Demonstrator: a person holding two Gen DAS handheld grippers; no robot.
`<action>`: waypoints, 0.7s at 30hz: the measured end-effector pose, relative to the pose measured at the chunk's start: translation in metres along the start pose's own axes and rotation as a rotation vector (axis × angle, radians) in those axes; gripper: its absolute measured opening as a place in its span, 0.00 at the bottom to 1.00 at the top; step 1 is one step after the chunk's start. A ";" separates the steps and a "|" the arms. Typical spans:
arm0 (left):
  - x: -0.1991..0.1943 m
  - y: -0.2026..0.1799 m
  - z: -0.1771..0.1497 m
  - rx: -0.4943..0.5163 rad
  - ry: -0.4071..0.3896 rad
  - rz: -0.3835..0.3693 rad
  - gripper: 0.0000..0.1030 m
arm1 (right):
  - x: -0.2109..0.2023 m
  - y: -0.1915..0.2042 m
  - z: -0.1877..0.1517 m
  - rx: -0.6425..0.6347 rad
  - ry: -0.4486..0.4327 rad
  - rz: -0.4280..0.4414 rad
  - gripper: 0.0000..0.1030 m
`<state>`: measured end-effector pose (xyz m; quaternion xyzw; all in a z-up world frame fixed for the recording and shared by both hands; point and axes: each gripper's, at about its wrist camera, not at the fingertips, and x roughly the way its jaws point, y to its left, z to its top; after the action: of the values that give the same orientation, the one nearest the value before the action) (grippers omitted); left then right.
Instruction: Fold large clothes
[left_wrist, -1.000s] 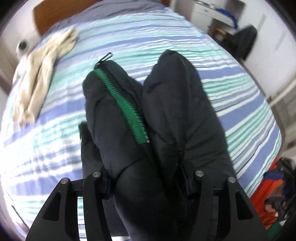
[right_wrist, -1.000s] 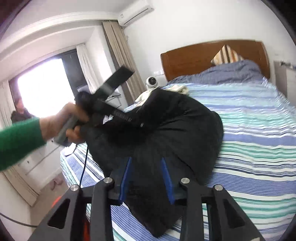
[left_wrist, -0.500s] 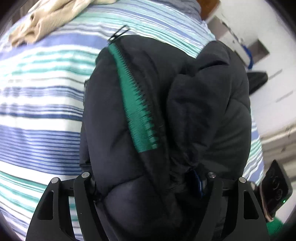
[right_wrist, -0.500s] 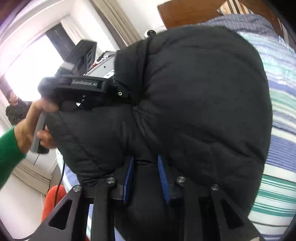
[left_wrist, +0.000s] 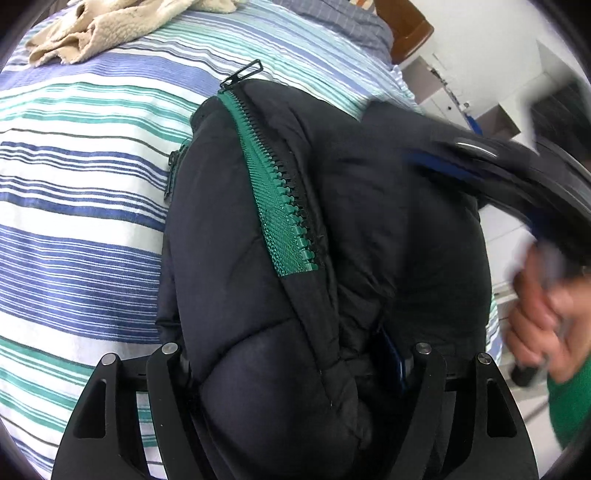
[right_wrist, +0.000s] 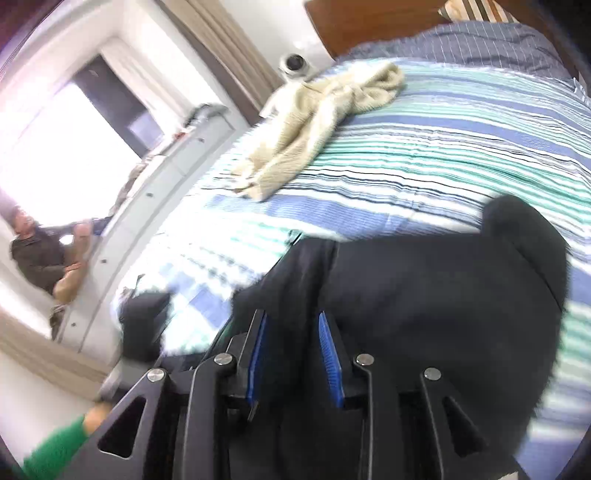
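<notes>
Both grippers clamp the black puffer jacket (left_wrist: 369, 229) over the striped bed (left_wrist: 81, 206): left gripper (left_wrist: 295, 373) wide around its bulk, right gripper (right_wrist: 291, 354) easing open around a fold.

One jacket (left_wrist: 369, 236); one sweater (right_wrist: 314, 122)

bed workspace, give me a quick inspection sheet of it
surface: striped bedsheet, wooden headboard at the far end
job's things: black puffer jacket bunched on the bed, green zipper facing up
clutter: cream fleece garment lying apart from the jacket
grippers: left gripper wide around a thick jacket fold; right gripper opening, jacket fabric between its pads
cables: nothing seen
surroundings: white round camera, curtains, bright window, seated person
</notes>
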<state>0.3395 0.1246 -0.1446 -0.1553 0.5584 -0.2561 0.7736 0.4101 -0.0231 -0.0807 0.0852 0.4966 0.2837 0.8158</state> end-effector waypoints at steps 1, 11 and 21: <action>0.001 0.007 0.000 -0.008 -0.001 -0.006 0.73 | 0.027 0.002 0.001 0.003 0.053 -0.028 0.26; 0.024 0.016 0.004 -0.048 -0.012 -0.044 0.72 | 0.103 -0.010 0.000 -0.002 0.186 -0.174 0.18; -0.003 0.002 0.012 0.015 0.067 -0.003 0.77 | -0.038 0.064 -0.073 -0.191 -0.003 -0.026 0.25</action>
<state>0.3509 0.1273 -0.1390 -0.1416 0.5820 -0.2665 0.7551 0.3102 -0.0012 -0.0604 0.0013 0.4671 0.3190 0.8246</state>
